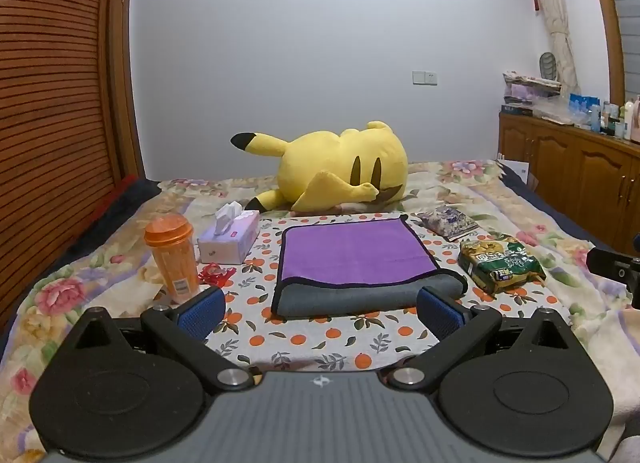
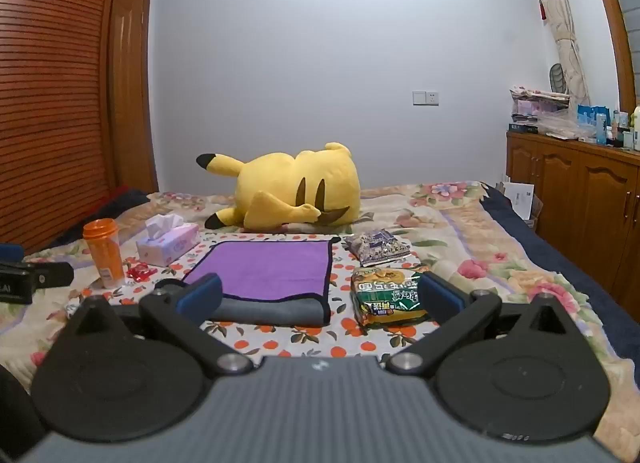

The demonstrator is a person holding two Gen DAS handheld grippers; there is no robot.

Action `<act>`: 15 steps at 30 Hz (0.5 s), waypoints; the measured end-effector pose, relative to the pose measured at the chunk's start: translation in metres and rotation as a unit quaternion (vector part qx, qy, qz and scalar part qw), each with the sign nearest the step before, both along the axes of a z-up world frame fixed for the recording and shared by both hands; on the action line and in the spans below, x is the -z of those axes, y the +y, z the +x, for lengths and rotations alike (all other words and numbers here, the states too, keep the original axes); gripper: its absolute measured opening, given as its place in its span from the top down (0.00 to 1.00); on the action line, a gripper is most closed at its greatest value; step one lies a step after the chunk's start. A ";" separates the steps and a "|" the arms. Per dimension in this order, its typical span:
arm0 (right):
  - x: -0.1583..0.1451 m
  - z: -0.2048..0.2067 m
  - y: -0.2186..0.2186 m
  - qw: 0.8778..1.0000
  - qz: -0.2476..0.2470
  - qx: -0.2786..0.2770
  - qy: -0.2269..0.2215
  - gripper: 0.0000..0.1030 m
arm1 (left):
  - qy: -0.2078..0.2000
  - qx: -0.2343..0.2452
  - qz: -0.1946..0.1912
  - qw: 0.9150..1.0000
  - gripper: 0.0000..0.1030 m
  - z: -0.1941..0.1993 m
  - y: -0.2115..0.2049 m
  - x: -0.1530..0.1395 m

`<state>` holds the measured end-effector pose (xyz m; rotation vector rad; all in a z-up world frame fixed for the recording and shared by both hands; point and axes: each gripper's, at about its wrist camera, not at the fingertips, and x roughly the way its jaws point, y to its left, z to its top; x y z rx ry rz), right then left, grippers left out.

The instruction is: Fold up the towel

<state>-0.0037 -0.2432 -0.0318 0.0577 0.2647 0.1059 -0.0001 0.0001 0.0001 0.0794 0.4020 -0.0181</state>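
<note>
A purple towel (image 1: 352, 251) with a grey underside and black edging lies folded flat on the orange-print cloth (image 1: 320, 339) on the bed. It also shows in the right wrist view (image 2: 268, 267). My left gripper (image 1: 320, 313) is open and empty, just in front of the towel's near grey fold. My right gripper (image 2: 320, 299) is open and empty, level with the towel's near right corner, its right finger in front of the green snack bag (image 2: 386, 297). Part of the right gripper (image 1: 616, 269) shows at the left wrist view's right edge.
An orange bottle (image 1: 172, 255), a tissue box (image 1: 230, 237) and a red wrapper (image 1: 216, 274) lie left of the towel. A green snack bag (image 1: 500, 263) and a purple packet (image 1: 448, 221) lie right. A yellow plush toy (image 1: 340, 167) lies behind. Wooden cabinets (image 1: 580, 179) stand right.
</note>
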 end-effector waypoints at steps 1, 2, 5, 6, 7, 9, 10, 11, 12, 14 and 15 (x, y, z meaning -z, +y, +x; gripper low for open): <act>0.000 0.000 0.000 1.000 0.000 0.000 0.001 0.00 | 0.000 0.000 0.000 1.000 0.00 0.000 0.000 0.000; 0.000 0.000 0.000 1.000 0.000 0.000 0.000 0.00 | -0.001 0.000 0.000 1.000 0.00 0.000 0.000 0.000; 0.001 -0.001 0.001 1.000 -0.003 0.000 -0.001 0.00 | -0.001 0.001 0.001 1.000 0.00 -0.001 -0.001 0.000; 0.001 -0.001 0.001 1.000 -0.003 0.000 -0.002 0.00 | 0.001 0.000 -0.001 1.000 0.00 0.000 0.000 0.000; 0.001 -0.001 0.002 1.000 -0.004 0.000 -0.002 0.00 | 0.002 0.000 -0.001 1.000 0.00 0.000 0.000 0.000; 0.002 -0.001 0.002 1.000 -0.005 0.000 -0.002 0.00 | 0.003 0.001 -0.002 1.000 0.00 0.000 0.000 0.000; 0.002 0.000 0.002 1.000 -0.005 0.000 -0.003 0.00 | 0.002 0.001 -0.001 1.000 0.00 0.000 0.000 0.000; 0.002 0.000 0.002 1.000 -0.005 0.000 -0.002 0.00 | 0.002 0.002 -0.001 1.000 0.00 -0.001 -0.001 0.000; 0.002 0.001 0.001 1.000 -0.005 0.000 -0.002 0.00 | 0.002 0.002 0.000 1.000 0.00 -0.001 -0.001 0.000; 0.001 -0.003 0.002 1.000 -0.008 0.000 -0.003 0.00 | 0.002 0.001 -0.001 1.000 0.00 -0.001 0.000 0.000; 0.001 -0.004 0.002 1.000 -0.007 0.000 -0.003 0.00 | 0.002 0.001 -0.001 1.000 0.00 -0.001 0.000 0.000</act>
